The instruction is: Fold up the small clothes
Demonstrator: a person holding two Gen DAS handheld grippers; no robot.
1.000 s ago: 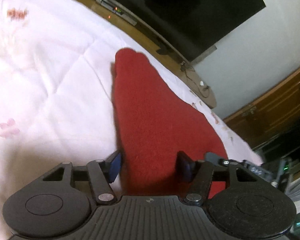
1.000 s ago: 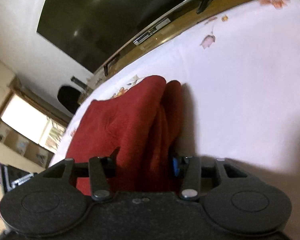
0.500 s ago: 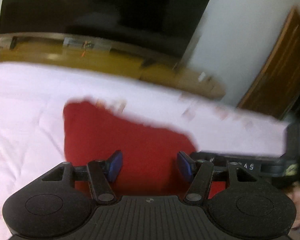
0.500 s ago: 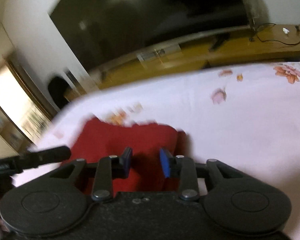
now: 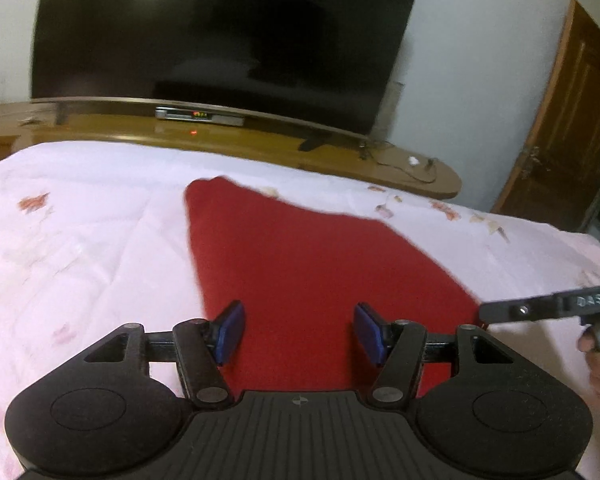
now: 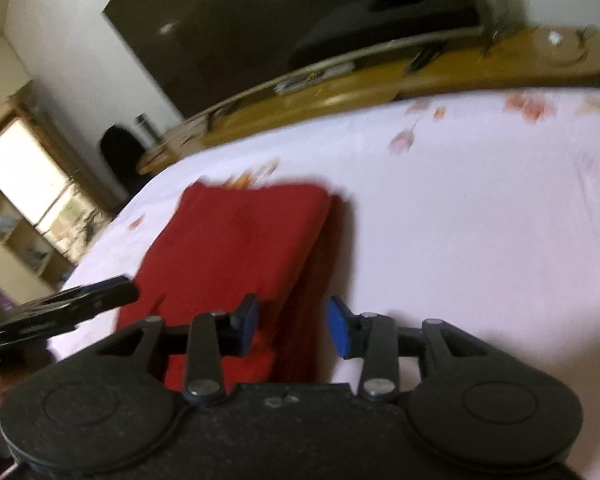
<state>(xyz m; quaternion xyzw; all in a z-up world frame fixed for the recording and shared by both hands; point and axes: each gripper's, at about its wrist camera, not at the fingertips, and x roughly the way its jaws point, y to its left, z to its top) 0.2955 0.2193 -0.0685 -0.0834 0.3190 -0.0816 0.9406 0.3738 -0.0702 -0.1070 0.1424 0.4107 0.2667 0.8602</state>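
Red knit garment (image 5: 312,268) lies folded flat on the pink flowered bed cover (image 5: 92,248), one layer over another along its right edge, as far as the blurred right view shows. Left gripper (image 5: 300,330) hovers above its near end, jaws apart and empty. Right gripper (image 6: 292,326) hangs over the doubled edge, its jaws just opening, nothing between the pads. Beyond stands a dark television (image 5: 220,36) on a wooden worktop (image 5: 260,140).

A home bedroom: quilted floral bedspread (image 5: 80,240), big television (image 5: 220,40) (dark) on a wooden cabinet (image 5: 400,168).
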